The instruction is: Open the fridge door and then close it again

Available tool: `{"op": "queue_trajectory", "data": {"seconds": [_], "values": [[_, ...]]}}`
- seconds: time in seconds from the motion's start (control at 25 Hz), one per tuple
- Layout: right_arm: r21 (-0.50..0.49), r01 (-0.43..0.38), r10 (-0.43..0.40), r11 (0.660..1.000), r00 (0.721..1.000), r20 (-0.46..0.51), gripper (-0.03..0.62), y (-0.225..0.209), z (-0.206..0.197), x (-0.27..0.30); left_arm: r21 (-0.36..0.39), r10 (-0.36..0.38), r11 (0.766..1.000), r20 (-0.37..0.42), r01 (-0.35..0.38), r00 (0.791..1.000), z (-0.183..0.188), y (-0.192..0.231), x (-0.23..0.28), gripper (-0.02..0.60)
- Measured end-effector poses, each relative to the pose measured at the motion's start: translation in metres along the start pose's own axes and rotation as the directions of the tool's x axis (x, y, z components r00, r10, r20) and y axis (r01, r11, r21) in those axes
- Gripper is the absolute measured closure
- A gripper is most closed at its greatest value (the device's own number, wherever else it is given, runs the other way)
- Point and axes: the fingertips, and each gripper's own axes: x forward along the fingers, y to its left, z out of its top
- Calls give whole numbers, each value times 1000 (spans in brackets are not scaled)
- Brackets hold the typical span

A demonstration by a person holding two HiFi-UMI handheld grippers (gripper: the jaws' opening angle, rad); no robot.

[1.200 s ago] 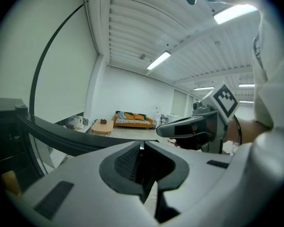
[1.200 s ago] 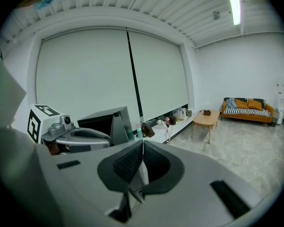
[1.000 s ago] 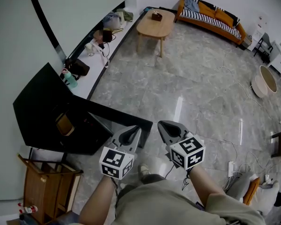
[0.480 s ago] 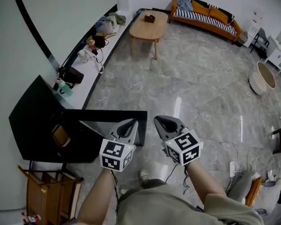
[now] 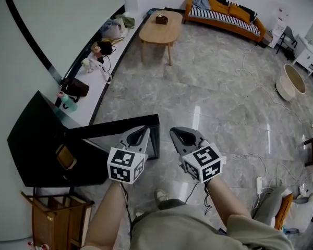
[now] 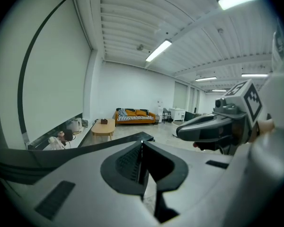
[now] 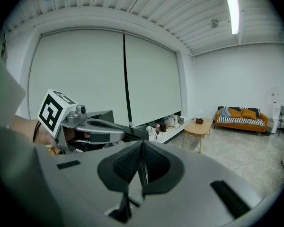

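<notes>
Left tongs [image 5: 141, 129] are closed and empty. Their tip overlaps the free edge of the open door [image 5: 115, 125]; contact cannot be determined. Right tongs [image 5: 178, 133] are closed and empty, alongside, both pointing forward. The black fridge [image 5: 36, 139] stands left, its interior mostly hidden.

Head view steeply down; others level; shared sofa [image 5: 224, 13]
</notes>
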Motion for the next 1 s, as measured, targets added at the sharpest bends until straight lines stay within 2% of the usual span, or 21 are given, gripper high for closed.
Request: {"op": "queue_trajectory", "data": {"seconds": [0.2,0.4,0.56,1.0], "values": [[7,10,-10,1000,1000,-8,597,-9,-2,-2,3,0,1000,12,0,1000,5,3,6,569],[22,10,-10,1000,1000,4,597,-11,0,-2,48,7,999,12,-8,1000,5,5,8,569],[21,4,-5,1000,1000,15,597,-12,4,-2,16,-6,1000,33,6,999,6,7,6,568],[13,-51,49,999,993,104,597,-4,36,-15,13,32,999,119,-34,992,35,16,-58,568]]}}
